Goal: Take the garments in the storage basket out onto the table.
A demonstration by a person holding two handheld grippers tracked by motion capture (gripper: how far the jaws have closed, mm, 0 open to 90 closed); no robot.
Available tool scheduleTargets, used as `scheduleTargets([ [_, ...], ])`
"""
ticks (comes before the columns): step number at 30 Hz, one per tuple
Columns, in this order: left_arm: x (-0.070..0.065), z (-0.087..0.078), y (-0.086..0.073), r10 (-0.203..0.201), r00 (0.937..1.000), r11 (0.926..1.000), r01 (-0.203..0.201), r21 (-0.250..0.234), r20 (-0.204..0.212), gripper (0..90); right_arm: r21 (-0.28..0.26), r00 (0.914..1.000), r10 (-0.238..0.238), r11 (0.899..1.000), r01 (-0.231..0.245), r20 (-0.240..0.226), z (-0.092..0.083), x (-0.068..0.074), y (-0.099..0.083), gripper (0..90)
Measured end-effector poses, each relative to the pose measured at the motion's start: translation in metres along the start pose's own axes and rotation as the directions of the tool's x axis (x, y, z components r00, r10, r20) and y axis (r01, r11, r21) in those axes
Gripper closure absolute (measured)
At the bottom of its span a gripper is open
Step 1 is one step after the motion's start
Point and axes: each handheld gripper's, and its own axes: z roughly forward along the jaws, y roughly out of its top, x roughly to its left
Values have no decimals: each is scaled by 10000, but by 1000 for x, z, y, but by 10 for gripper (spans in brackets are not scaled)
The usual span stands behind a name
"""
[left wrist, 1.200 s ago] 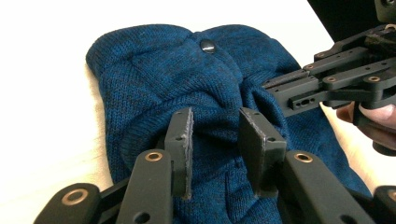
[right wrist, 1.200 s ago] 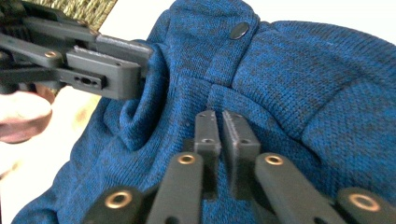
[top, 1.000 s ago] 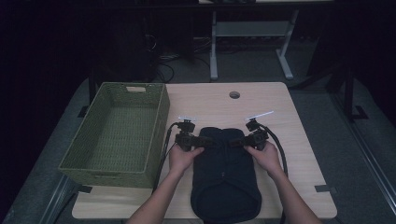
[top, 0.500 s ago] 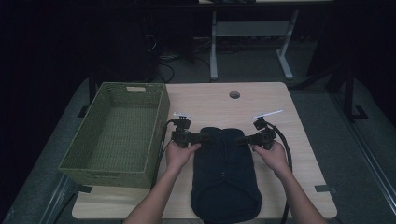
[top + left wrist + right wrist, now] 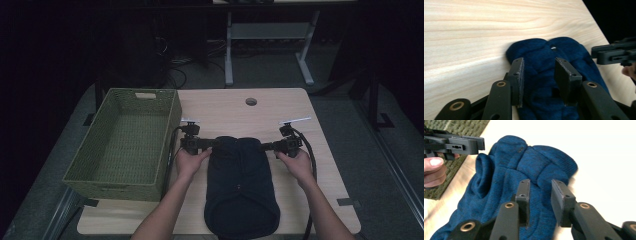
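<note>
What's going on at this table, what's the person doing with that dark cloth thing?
A person at a wooden table holds a two-jaw gripper in each hand and works on a dark blue knitted garment lying flat in front of them. The left gripper and the right gripper sit at the garment's far corners. Both pairs of jaws have just been opening: the fabric lies between them, but the pads do not press on it. A green woven basket stands beside the garment.

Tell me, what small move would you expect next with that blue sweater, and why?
Probably drawing both grippers back off the blue sweater. The left gripper and right gripper have just been opening, the folded garment lies flat on the table, and the green basket waits alongside.
</note>
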Motion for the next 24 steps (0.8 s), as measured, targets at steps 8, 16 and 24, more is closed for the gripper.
scheduleTargets([
  [8, 9, 10, -1, -374, 9993, 9992, 374, 131, -68, 578, 14, 9995, 120, 9999, -121, 287, 2, -8, 9, 638],
  [16, 14, 16, -3, -684, 9977, 9974, 684, 226, 12, 577, 177, 9991, 415, 9990, -416, 70, 14, -15, 10, 626],
  [24, 17, 22, -4, -955, 9952, 9950, 947, 328, 225, 610, 498, 9963, 863, 9951, -858, -63, 17, -17, 19, 629],
])
